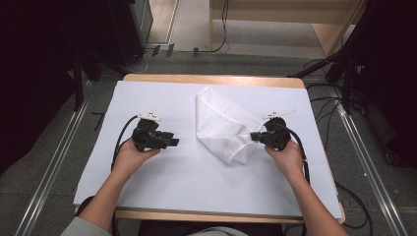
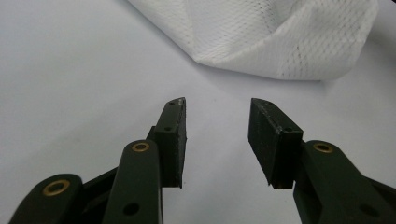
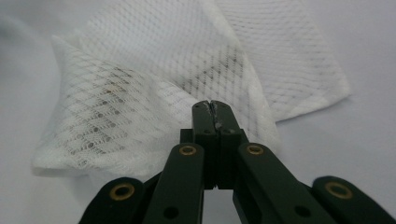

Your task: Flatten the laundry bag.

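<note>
A white mesh cloth [image 1: 223, 125] lies folded and rumpled on the white sheet, right of centre. My right gripper [image 1: 253, 136] is at its right edge, jaws pressed together on a fold of the mesh cloth [image 3: 140, 102]; in the right gripper view the right gripper [image 3: 211, 108] pinches the fabric at its tips. My left gripper [image 1: 173, 141] rests to the left of the cloth, apart from it. In the left gripper view the left gripper [image 2: 217, 116] stands open with bare sheet between its jaws, and the mesh cloth [image 2: 280, 37] lies a short way beyond them.
The white sheet [image 1: 162, 167] covers a wooden table [image 1: 211, 78]. Black cables trail from both grippers over the table's sides. Metal rails [image 1: 54, 162] run along the floor left and right, and a wooden frame [image 1: 275, 19] stands behind the table.
</note>
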A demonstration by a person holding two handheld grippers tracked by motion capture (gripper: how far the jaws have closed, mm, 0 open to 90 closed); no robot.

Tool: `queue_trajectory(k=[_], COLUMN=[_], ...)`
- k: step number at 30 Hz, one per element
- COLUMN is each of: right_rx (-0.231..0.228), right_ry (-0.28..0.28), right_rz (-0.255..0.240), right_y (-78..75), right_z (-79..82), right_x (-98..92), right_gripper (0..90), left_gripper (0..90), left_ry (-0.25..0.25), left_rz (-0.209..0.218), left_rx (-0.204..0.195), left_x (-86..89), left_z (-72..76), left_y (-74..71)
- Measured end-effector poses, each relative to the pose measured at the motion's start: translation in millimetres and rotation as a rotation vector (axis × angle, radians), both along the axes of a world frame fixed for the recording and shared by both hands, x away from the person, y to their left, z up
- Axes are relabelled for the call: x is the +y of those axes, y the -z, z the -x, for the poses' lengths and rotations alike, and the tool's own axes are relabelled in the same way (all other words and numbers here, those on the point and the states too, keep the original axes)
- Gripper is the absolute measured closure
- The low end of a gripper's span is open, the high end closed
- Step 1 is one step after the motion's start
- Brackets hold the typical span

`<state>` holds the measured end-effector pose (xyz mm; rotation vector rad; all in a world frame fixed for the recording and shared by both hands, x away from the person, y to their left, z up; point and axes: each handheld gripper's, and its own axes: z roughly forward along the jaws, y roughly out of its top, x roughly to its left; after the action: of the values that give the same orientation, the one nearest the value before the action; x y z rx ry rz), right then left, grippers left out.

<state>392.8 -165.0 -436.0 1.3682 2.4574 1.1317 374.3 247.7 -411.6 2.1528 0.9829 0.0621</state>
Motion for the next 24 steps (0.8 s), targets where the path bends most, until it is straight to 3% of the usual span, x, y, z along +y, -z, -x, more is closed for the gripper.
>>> queue_trajectory(k=[8,12,24], right_rx=[-0.047,-0.054,-0.05], right_ry=[-0.098,-0.134,-0.242], right_rz=[-0.08,-0.112,-0.14], right_y=[-22.2,-25.3,-23.6], right_z=[23.6,26.1,34.9], right_x=[24.7,40.5,88.5], right_gripper=[90.0,90.0,90.0], left_gripper=[57.5,57.4,57.0], left_ry=[-0.024,-0.028,-0.048], left_rz=[0.003,0.004,0.005], left_rx=[-0.009,-0.014,-0.023], left_x=[5.3,5.8,9.8], left_z=[-1.9,-2.3,-1.4], left_y=[-1.4,-2.1,-2.1])
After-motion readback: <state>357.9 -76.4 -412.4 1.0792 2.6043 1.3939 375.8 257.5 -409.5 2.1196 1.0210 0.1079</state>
